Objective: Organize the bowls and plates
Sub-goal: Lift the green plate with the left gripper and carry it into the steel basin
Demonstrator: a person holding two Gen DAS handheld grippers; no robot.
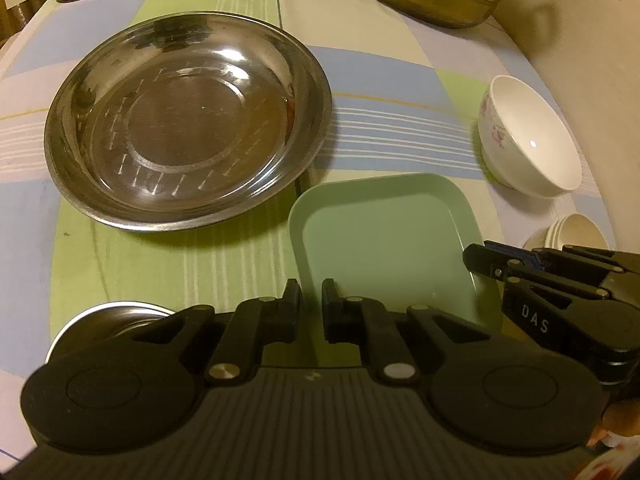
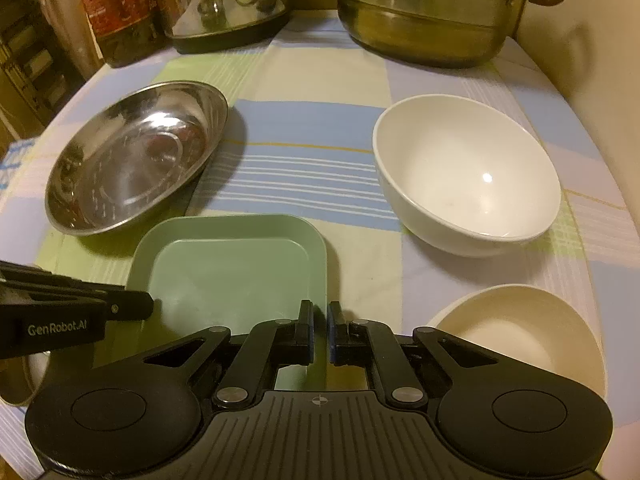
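A square green plate [image 1: 384, 236] lies on the striped tablecloth, also in the right wrist view [image 2: 232, 272]. My left gripper [image 1: 311, 304] is nearly shut and empty at the plate's near left corner. My right gripper [image 2: 319, 332] is nearly shut, with the plate's right rim at the gap between the fingers; it also shows in the left wrist view [image 1: 480, 260]. A large steel plate [image 1: 188, 120] [image 2: 132, 156] lies to the left. A white bowl [image 1: 528, 140] [image 2: 464, 172] stands to the right. Stacked cream bowls [image 1: 576, 232] [image 2: 520, 328] sit at near right.
A small steel bowl [image 1: 108, 320] sits at near left. A big steel pot [image 2: 428, 8], a kettle [image 2: 228, 0] and a jar [image 2: 116, 8] stand along the table's far edge. A wall [image 2: 592, 40] runs along the right.
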